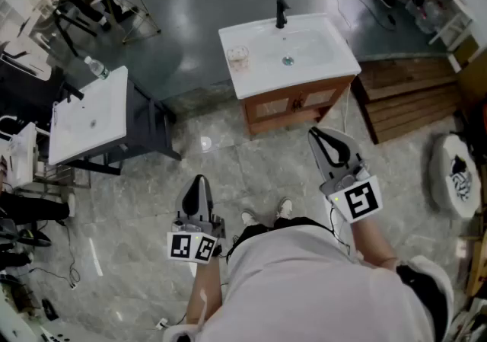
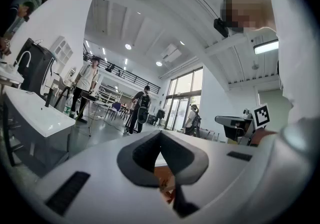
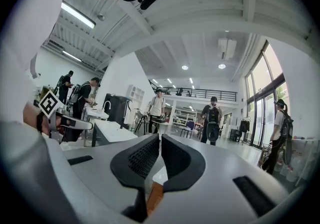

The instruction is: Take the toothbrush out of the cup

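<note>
Not started: the cup [image 1: 238,57] sits on the left side of the white sink [image 1: 262,80], well ahead of both tools. The toothbrush is presumably in it, but it's too small to make out in the head view. Left gripper [image 1: 199,180] and right gripper [image 1: 316,133] are both held level with jaws closed together and nothing between them, so the whole job remains: approach, open one, grip the brush, lift it clear.

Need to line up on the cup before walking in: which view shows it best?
The head view: the cup stands in plain sight on the left end of the white sink vanity. Both gripper views catch only a sliver of that vanity; the cup shows in neither.
</note>
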Demonstrator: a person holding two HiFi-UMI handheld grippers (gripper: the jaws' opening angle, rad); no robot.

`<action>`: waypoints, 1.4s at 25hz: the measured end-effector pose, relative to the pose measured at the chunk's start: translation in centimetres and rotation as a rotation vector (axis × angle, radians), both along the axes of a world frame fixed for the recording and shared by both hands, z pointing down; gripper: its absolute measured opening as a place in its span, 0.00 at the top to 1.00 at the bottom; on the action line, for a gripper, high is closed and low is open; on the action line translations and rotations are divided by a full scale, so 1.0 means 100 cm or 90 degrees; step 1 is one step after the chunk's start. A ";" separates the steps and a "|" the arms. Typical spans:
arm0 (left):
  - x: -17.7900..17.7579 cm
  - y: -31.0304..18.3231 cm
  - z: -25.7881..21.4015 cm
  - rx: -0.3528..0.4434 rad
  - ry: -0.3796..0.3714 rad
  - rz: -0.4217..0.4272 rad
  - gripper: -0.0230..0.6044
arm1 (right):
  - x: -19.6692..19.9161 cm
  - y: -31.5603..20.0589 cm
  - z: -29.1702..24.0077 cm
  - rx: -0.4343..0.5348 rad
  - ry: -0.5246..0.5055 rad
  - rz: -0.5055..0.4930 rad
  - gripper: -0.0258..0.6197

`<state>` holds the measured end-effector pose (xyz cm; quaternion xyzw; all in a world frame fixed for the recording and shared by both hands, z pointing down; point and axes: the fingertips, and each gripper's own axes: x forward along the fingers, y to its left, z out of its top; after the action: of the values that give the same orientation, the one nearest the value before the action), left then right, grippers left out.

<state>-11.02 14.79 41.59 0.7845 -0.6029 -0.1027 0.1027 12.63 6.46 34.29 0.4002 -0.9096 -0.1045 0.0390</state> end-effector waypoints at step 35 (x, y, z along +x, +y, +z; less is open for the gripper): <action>0.056 -0.016 0.023 -0.032 0.007 -0.037 0.96 | 0.033 -0.021 0.027 -0.030 -0.016 -0.074 0.89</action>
<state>-5.47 13.16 43.88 0.7631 -0.6274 -0.0951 0.1225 15.92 4.33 37.02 0.3471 -0.9339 -0.0802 0.0307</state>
